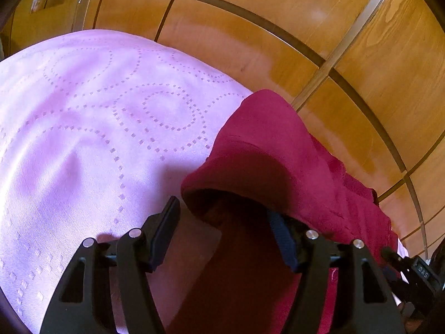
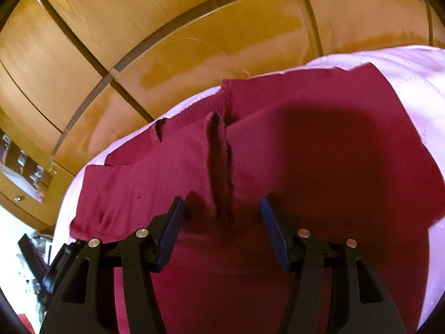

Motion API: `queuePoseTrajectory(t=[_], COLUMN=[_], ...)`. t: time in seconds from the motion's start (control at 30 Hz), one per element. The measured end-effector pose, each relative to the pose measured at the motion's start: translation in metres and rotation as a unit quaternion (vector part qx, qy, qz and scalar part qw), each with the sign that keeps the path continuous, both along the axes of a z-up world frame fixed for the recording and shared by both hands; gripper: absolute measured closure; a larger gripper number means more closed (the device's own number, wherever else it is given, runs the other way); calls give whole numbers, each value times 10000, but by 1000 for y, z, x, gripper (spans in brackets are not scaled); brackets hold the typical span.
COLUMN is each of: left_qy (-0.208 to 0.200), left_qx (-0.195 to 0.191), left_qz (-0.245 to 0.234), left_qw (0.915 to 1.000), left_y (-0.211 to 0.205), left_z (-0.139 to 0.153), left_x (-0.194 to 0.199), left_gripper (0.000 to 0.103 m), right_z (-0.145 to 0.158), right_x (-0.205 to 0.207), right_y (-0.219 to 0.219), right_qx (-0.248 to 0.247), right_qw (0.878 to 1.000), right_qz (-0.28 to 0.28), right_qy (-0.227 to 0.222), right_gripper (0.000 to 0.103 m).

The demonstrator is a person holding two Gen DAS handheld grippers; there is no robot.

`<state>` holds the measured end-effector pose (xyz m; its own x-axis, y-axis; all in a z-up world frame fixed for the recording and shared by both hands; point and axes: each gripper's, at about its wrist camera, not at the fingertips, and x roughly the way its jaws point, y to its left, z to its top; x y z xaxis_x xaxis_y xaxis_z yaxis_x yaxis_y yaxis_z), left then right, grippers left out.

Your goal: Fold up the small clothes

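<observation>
A dark red garment (image 2: pixel 319 150) is lying spread across a pale lilac quilted cover (image 1: pixel 91 128), close to the cover's edge, beyond which wooden wall panels (image 1: pixel 278 27) are showing. In the right wrist view the cloth is lying mostly flat, with a raised seam ridge (image 2: pixel 221 161) running up its middle and one corner reaching toward the cover's near left edge.

The right gripper (image 2: pixel 221 217) is pointing down at this ridge. Its jaws are standing apart, one on each side of the seam fold, and the fingers (image 2: pixel 171 222) are not pressing the fabric, so nothing is clamped between them.

In the left wrist view a fold of the red garment (image 1: pixel 267 144) is standing up in a hood-like hump at the cover's right edge. The left gripper (image 1: pixel 225 217) is sitting with its jaws well apart. The fabric's lip is draping over the tip of its right-hand finger, while the left-hand finger (image 1: pixel 167 222) is standing clear over bare lilac cover. The pads are not closing on the cloth; the fold is only resting over one finger. A black device (image 1: pixel 417 275) is showing at the lower right of that view, partly cut off
</observation>
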<state>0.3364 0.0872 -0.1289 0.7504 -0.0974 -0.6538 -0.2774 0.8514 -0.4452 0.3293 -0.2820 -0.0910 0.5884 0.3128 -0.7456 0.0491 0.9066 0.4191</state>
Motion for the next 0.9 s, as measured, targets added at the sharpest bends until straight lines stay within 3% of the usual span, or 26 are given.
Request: queuePoseTrajectory(t=[0.03,0.1,0.3,0.5,0.7,0.8,0.9], left_qy=[-1,-11,-64,-18,9,-207,-596], left_qx=[1,-9,-162,-178,-44,39,546], left_qz=[3,10,111,103,301,357,66], left_qw=[10000,10000,9998,9998,9995,9991,9967], left_y=[0,-1,5,4,3,0,-21], left_z=[0,0,-2,-3,6,19,44], left_x=[0,1,-2,0,-22,-40,-39], left_gripper=[38,38,43,43,43,44,48], right_z=[2,10,45,-3,-14,-15,-12], right_x=[1,1,-20,-15,-23,-27,-28], right_y=[5,15,-10,-36,-37,-39,-41], right_qx=[-28,-218,-426,-525,-371,-302,-363], right_qw=[9999,9994,9950,9965,9966,9965,9962], right_qz=[118,238,-351,-610,-586,-597,-593], right_qy=[-28,-150,-829,-229,-444,-504,-533], right_gripper=[89,99,99,99,99,99,99])
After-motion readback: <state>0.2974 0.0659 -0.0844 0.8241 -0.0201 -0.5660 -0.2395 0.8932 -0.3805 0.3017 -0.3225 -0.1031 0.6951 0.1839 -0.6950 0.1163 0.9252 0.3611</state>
